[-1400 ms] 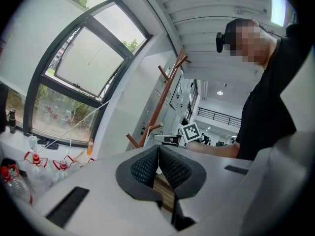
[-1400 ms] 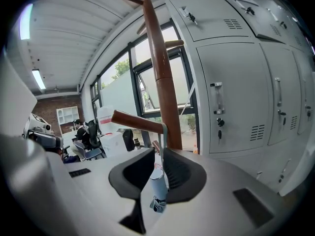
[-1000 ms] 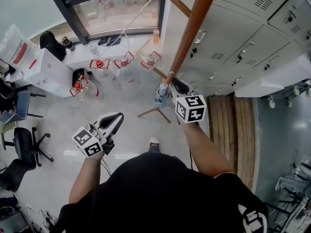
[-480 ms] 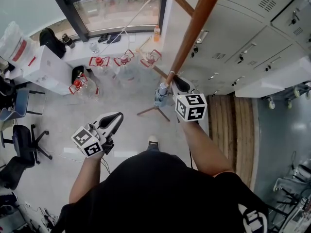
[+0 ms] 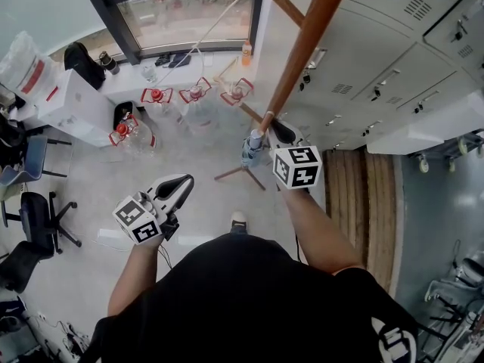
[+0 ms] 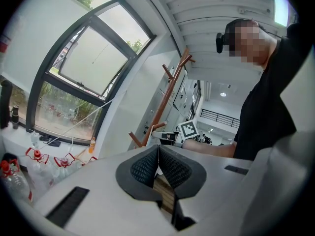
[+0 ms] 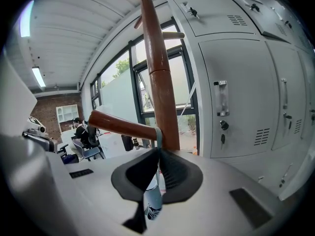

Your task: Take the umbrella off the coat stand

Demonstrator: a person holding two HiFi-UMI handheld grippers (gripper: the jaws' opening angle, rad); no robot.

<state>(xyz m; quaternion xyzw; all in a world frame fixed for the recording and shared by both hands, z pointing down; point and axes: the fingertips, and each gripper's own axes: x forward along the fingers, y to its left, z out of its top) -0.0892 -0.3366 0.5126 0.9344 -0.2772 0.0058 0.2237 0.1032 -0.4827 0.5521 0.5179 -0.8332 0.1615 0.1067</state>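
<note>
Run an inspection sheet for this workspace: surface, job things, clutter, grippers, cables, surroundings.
Surface: grey floor.
Job's things: umbrella hangs by its strap from a peg of the coat stand.
Clutter: red-capped bottles, white box, chairs.
Grippers: right gripper shut on the strap; left gripper shut, empty.
Cables: thin cord across the window.
Surroundings: window, grey lockers.
</note>
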